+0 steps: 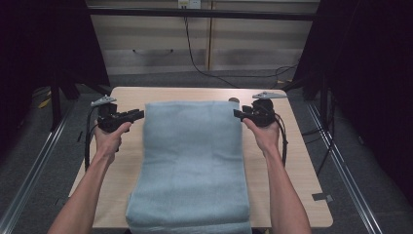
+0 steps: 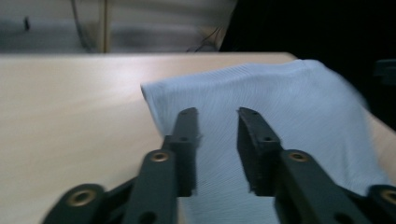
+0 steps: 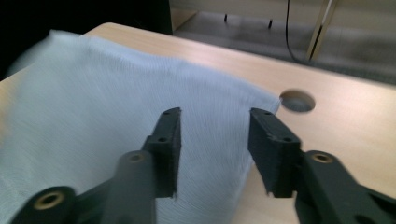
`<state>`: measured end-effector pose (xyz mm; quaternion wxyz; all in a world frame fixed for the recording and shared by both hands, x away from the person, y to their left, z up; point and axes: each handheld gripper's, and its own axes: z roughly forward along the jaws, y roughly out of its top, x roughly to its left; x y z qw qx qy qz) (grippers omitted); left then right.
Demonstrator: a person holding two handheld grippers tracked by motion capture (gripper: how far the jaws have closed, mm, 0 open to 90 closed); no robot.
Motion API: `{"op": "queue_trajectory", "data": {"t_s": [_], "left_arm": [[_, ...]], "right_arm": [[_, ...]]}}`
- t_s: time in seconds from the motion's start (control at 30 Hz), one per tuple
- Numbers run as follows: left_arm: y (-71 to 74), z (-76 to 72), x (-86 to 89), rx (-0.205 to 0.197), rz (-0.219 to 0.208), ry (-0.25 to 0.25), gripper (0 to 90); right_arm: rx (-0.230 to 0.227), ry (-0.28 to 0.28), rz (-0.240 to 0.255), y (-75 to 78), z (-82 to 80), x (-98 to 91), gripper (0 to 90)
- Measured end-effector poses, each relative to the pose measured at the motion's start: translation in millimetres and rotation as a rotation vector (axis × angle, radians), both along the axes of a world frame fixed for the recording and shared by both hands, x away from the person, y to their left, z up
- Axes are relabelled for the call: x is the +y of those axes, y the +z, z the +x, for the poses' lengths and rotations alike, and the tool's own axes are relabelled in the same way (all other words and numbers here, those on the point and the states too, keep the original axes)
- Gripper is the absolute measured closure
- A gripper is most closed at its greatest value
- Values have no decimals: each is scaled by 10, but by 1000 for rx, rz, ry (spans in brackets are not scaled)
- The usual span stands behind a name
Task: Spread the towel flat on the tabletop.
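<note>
A pale blue folded towel (image 1: pixel 192 161) lies down the middle of the wooden table (image 1: pixel 127 95), from the far part to the near edge. My left gripper (image 1: pixel 141 115) hovers at the towel's far left corner, pointing inward at it. My right gripper (image 1: pixel 236 113) mirrors it at the far right corner. In the left gripper view the gripper (image 2: pixel 217 114) is open, its jaws apart above the towel (image 2: pixel 289 93), gripping nothing. In the right gripper view the gripper (image 3: pixel 215 114) is open as well, over the towel's (image 3: pixel 93 93) corner edge, with nothing pinched.
A round cable hole (image 3: pixel 297 101) sits in the tabletop just beyond the towel's far right corner. Pale cabinets (image 1: pixel 160 48) and a hanging black cable (image 1: pixel 192 53) stand behind the table. Dark curtains flank both sides, and metal rails (image 1: pixel 29 175) run along the floor.
</note>
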<state>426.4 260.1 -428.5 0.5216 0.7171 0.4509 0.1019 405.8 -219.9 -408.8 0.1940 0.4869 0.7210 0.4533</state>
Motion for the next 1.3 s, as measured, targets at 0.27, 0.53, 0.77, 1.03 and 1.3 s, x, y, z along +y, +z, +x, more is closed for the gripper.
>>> {"op": "queue_trajectory", "data": {"t_s": [0.27, 0.53, 0.77, 1.03, 1.3], "left_arm": [[-314, -591, 19, 28, 77, -182, 694], [-619, -1156, -95, 63, 172, -321, 739], [-793, -1239, -171, 63, 227, -350, 742], [-800, -1320, -168, 74, 208, -349, 731], [-797, -1464, -187, 86, 195, -379, 731]], "right_arm": [[36, 130, 1, -323, -504, -13, 605], [110, 306, -38, -740, -1113, 259, 732], [156, 304, -65, -987, -1237, 265, 730], [148, 305, -93, -979, -1326, 222, 721], [159, 315, -71, -975, -1565, 161, 722]]}}
